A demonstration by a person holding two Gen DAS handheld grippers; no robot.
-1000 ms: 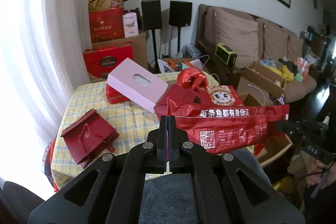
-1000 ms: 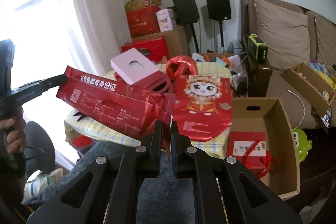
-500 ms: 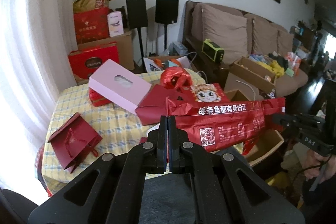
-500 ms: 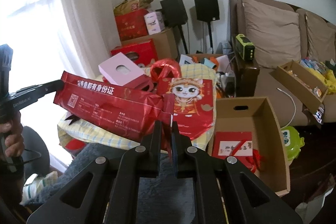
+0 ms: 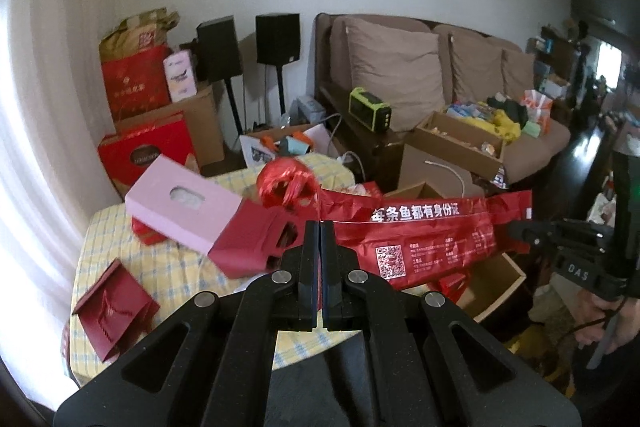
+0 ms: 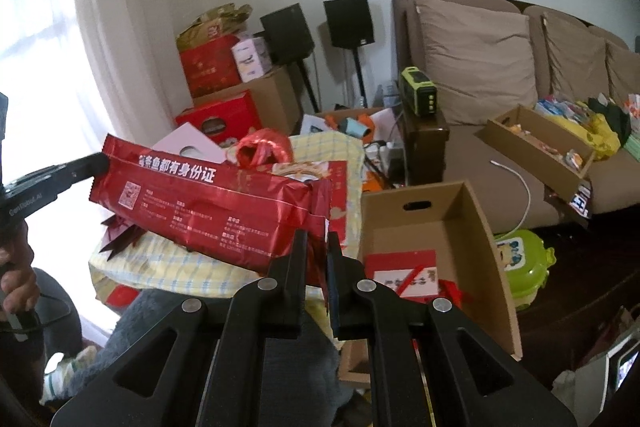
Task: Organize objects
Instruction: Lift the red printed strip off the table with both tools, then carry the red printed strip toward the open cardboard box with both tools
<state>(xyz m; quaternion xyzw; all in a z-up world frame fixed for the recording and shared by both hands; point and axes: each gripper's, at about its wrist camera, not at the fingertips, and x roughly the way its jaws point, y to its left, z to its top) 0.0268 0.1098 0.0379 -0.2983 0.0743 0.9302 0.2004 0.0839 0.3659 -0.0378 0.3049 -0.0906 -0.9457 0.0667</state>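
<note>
A long red foil package [image 5: 420, 239] with white lettering hangs in the air between both grippers, above the table's right edge. My left gripper [image 5: 320, 227] is shut on its left end. In the right wrist view the same package [image 6: 208, 203] stretches leftward, and my right gripper [image 6: 318, 239] is shut on its crimped near end. The left gripper [image 6: 96, 163] shows at the far end there, the right gripper [image 5: 516, 231] at the far end in the left wrist view. An open cardboard box [image 6: 480, 227] stands on the floor beside the table, holding a red gift box [image 6: 400, 273].
The table with a yellow checked cloth [image 5: 168, 267] carries a pink tissue box [image 5: 180, 203], a red ribbon ball [image 5: 286, 185] and a small dark red gift bag [image 5: 112, 311]. A sofa [image 6: 480, 67] with a tray of clutter, speakers and stacked boxes stand behind.
Both grippers have carried the red package sideways, off the table's middle toward the cardboard box on the floor. Both grips stayed shut.
</note>
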